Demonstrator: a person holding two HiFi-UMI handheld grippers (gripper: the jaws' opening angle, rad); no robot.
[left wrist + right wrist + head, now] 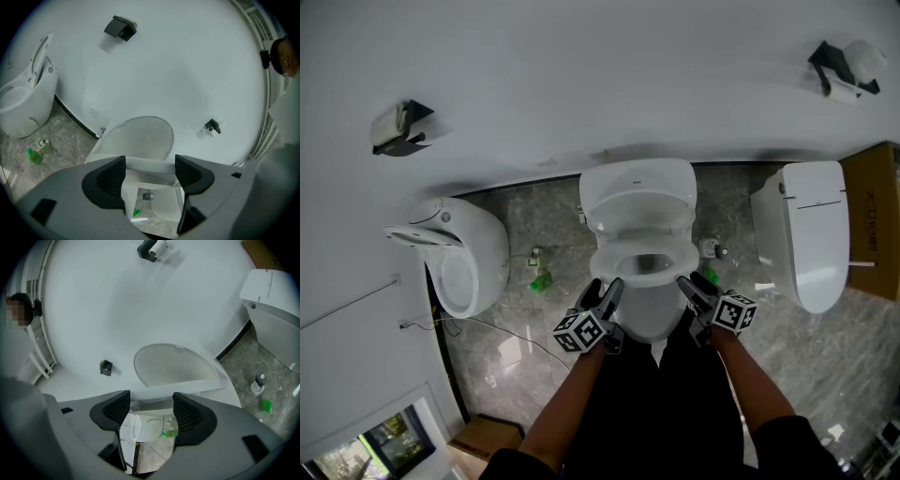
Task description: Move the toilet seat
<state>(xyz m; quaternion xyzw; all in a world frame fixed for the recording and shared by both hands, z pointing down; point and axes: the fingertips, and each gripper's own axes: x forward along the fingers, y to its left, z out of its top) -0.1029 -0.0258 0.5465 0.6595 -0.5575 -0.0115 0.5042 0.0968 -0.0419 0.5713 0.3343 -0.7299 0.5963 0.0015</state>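
Gaping left tool (606, 287), right tool (693, 282), toilet seat (610, 256)

Toilet (639, 202) centre agst wall (581, 75), 2nd toilet (464, 258) L, 3rd toilet (814, 234) R

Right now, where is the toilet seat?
In the head view, the toilet seat lies on the middle toilet's bowl, between the left gripper and right gripper.

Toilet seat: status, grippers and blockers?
Left gripper, right gripper: jaws open, at seat front. Toilet seat looks down, lid up. Nothing blocking in view.
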